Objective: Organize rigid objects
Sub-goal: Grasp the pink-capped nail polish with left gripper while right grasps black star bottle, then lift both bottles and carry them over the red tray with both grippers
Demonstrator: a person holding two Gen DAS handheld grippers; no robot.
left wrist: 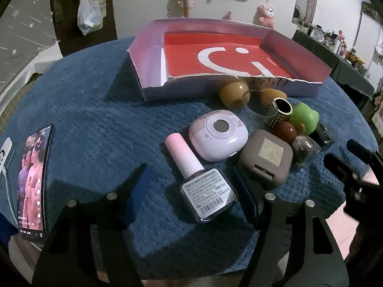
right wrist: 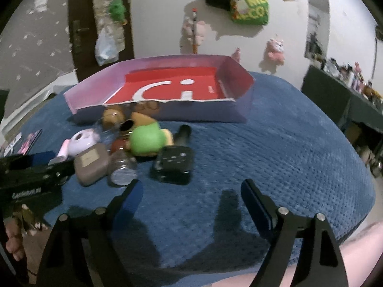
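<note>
I am logging the pick-up stage: nothing is lying in the red-floored box point(left wrist: 299, 47) yet, and I am lining up the first grab. Left claw point(left wrist: 191, 181): jaws are standing apart, clamped on nothing, with the nail polish bottle point(left wrist: 203, 186) lying between them, label side up, pink cap pointing away from the claw; whether either pad is touching the glass I cannot tell. Just ahead and slightly right of this claw the lilac round case point(left wrist: 219, 136) and the grey square case point(left wrist: 265, 157) are sitting side by side, and the box is waiting well beyond them. Next move, in my judgement: closing squarely on the bottle's flat sides, lifting, carrying forward over the box's torn near wall. Right claw point(right wrist: 191, 196): jaws are standing wide, holding nothing, only blue blanket point(right wrist: 263, 155) between them. The black boxy item point(right wrist: 172, 165) is sitting ahead and slightly left of it, the green toy point(right wrist: 143, 141) just behind that, the clear jar point(right wrist: 123, 169) beside its left finger point(right wrist: 134, 196).
</note>
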